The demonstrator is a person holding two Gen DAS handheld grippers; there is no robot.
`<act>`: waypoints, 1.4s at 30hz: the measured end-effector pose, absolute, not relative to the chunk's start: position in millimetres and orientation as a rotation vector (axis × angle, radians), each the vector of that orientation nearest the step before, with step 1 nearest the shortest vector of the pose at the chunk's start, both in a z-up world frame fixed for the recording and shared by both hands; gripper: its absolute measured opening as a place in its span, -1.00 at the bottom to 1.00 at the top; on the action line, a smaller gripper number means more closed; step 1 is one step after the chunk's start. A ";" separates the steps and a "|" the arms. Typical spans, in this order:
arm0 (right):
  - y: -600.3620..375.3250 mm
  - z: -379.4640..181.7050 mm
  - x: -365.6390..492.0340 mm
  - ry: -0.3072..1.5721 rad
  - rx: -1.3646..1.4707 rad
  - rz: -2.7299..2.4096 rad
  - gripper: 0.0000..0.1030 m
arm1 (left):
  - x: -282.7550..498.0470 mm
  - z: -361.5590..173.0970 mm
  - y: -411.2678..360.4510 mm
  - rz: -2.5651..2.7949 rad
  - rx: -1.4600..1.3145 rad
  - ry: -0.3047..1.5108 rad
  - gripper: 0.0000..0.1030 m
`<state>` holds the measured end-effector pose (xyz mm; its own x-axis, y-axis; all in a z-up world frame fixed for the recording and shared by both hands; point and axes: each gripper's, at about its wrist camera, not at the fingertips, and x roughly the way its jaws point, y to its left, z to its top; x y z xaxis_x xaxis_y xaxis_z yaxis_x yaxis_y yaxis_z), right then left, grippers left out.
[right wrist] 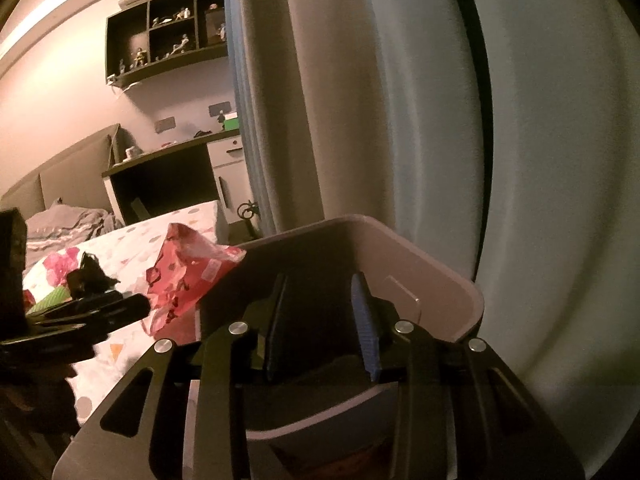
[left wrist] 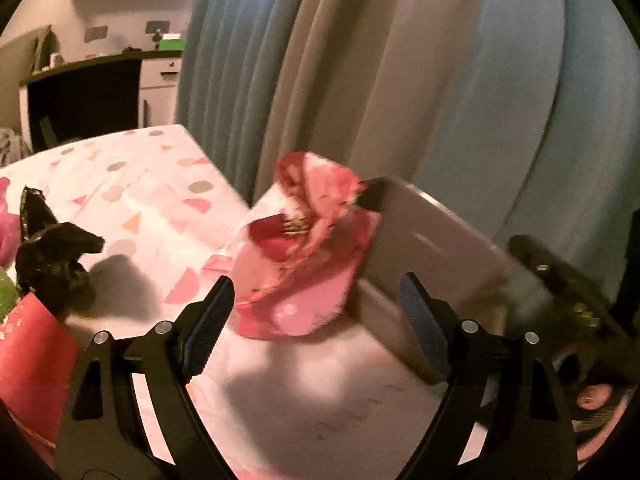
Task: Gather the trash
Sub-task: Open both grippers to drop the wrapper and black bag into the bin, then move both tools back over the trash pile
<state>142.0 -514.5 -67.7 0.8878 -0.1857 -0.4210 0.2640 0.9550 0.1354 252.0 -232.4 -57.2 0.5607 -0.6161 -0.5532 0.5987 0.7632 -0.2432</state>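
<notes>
A crumpled pink and red wrapper (left wrist: 304, 248) lies on the spotted bedsheet (left wrist: 140, 192), leaning against the outer wall of a pinkish-grey bin (left wrist: 432, 248). My left gripper (left wrist: 316, 304) is open wide just in front of the wrapper, and its pads touch nothing. In the right wrist view the same wrapper (right wrist: 188, 272) rests left of the bin (right wrist: 432, 280). My right gripper (right wrist: 322, 320) hangs over the bin's dark inside, jaws partly apart with nothing seen between them. A black crumpled wrapper (left wrist: 56, 256) lies further left on the bed.
A red packet (left wrist: 32, 352) and something green (left wrist: 6, 292) sit at the left edge of the bed. Blue and beige curtains (left wrist: 360, 80) hang close behind the bin. A desk with a white cabinet (right wrist: 228, 176) and a dark wall shelf (right wrist: 168, 36) stand beyond the bed.
</notes>
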 end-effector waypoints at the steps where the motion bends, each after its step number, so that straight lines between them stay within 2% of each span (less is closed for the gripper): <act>1: -513.7 -67.9 141.8 0.418 0.193 -0.232 -0.34 | 256.7 -61.2 -231.8 -0.708 -0.026 0.667 0.61; 7: -508.1 -67.3 140.0 0.420 0.193 -0.214 -0.34 | 272.8 -63.1 -223.1 -0.696 -0.058 0.685 0.57; 10: -506.9 -67.0 140.5 0.420 0.204 -0.205 -0.34 | 280.2 -65.9 -230.3 -0.685 -0.021 0.700 0.39; 11: -506.3 -66.9 141.0 0.421 0.209 -0.201 -0.34 | 283.9 -68.2 -233.4 -0.691 -0.011 0.715 0.22; 13: -504.0 -65.9 141.6 0.420 0.208 -0.192 -0.34 | 292.1 -74.2 -240.1 -0.686 0.013 0.744 0.05; 14: -502.0 -65.3 141.6 0.418 0.199 -0.188 -0.34 | 293.0 -75.3 -241.2 -0.690 0.018 0.743 -0.11; 15: -500.8 -64.8 141.2 0.416 0.191 -0.188 -0.34 | 294.2 -75.7 -242.6 -0.705 0.018 0.749 -0.43; 17: -500.4 -64.9 140.1 0.413 0.187 -0.189 -0.34 | 294.1 -76.1 -245.0 -0.717 0.025 0.754 -0.84; 22: -499.6 -65.1 136.6 0.410 0.200 -0.186 -0.34 | 287.8 -70.2 -245.0 -0.706 0.020 0.713 -0.94; 29: -507.3 -61.6 123.9 0.377 0.212 -0.237 -0.34 | 253.3 -26.5 -267.1 -0.806 -0.004 0.631 -0.93; 32: -515.0 -59.1 118.3 0.364 0.220 -0.270 -0.34 | 243.4 -21.7 -291.3 -0.835 0.012 0.645 -0.81; 33: -518.2 -58.0 115.0 0.358 0.224 -0.282 -0.34 | 243.4 -24.0 -298.4 -0.840 0.009 0.668 -0.64; 34: -521.3 -57.2 111.9 0.353 0.227 -0.291 -0.34 | 243.8 -26.3 -303.0 -0.846 0.001 0.692 -0.55; 35: -523.4 -57.0 109.1 0.350 0.228 -0.297 -0.34 | 243.1 -28.2 -304.4 -0.861 -0.025 0.711 -0.30; 36: -526.4 -55.6 105.0 0.343 0.230 -0.305 -0.34 | 242.6 -28.6 -303.5 -0.864 -0.044 0.716 0.08; 38: -527.2 -54.3 100.9 0.336 0.227 -0.316 -0.28 | 240.1 -27.0 -297.2 -0.858 -0.091 0.705 0.41; 41: -528.3 -52.1 95.4 0.324 0.228 -0.321 -0.22 | 237.4 -21.6 -282.4 -0.849 -0.141 0.699 0.45; 42: -527.0 -51.2 93.7 0.318 0.229 -0.314 -0.14 | 236.4 -20.1 -278.3 -0.839 -0.147 0.697 0.47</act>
<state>93.7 -527.0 -51.2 0.9021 -0.2654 -0.3402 0.3367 0.9261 0.1703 236.4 -278.3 -20.1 0.4629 -0.7257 -0.5091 0.6328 0.6727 -0.3835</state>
